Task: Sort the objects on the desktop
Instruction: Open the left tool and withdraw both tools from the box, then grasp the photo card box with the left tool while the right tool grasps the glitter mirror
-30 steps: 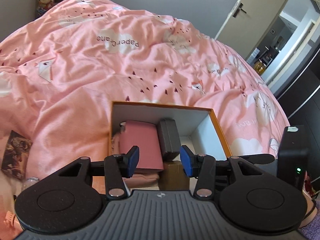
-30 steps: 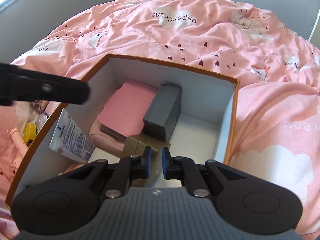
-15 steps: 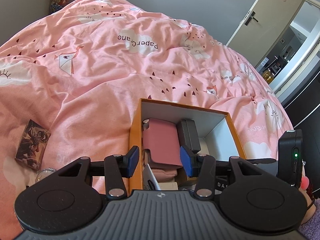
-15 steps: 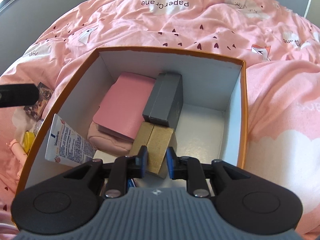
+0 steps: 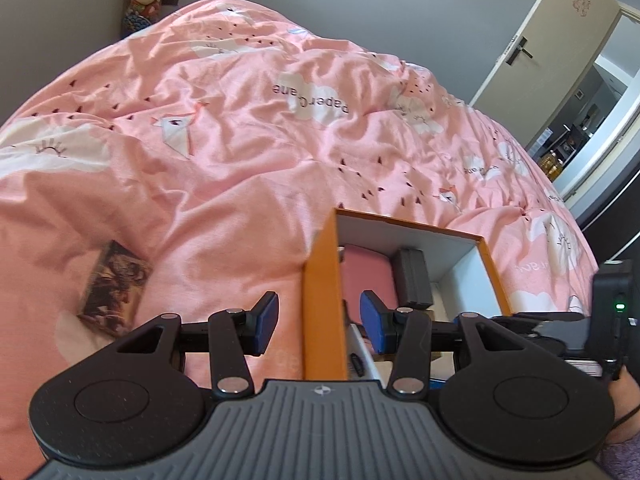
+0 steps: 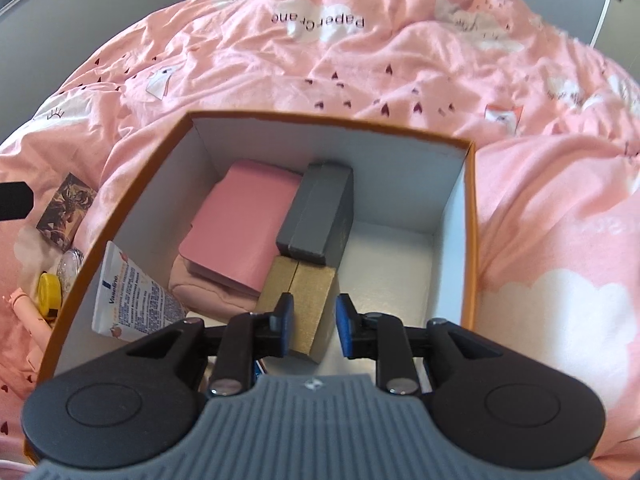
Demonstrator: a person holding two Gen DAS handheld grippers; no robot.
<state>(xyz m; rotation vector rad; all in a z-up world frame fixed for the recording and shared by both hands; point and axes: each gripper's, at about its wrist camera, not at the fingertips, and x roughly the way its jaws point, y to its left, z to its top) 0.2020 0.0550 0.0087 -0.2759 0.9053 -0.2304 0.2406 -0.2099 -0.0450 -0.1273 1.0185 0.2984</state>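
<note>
An orange box with white inside (image 6: 469,216) lies on the pink bed. It holds a pink pouch (image 6: 240,224), a grey box (image 6: 320,216), a gold box (image 6: 298,296) and a Vaseline tube (image 6: 128,300). My right gripper (image 6: 314,326) is open above the box, its blue pads either side of the gold box's near end, which rests in the box. My left gripper (image 5: 318,322) is open and empty, straddling the box's left wall (image 5: 322,300). A picture card (image 5: 114,288) lies on the bed to the left of the box.
Left of the box in the right wrist view lie the picture card (image 6: 66,210), a clear jar (image 6: 70,266), a yellow round object (image 6: 50,294) and a pink stick (image 6: 28,312). A door (image 5: 540,48) stands open at the far right.
My right gripper has opened and let go of the gold box, which now rests in the box. My left gripper has swung left, over the box's left wall.
</note>
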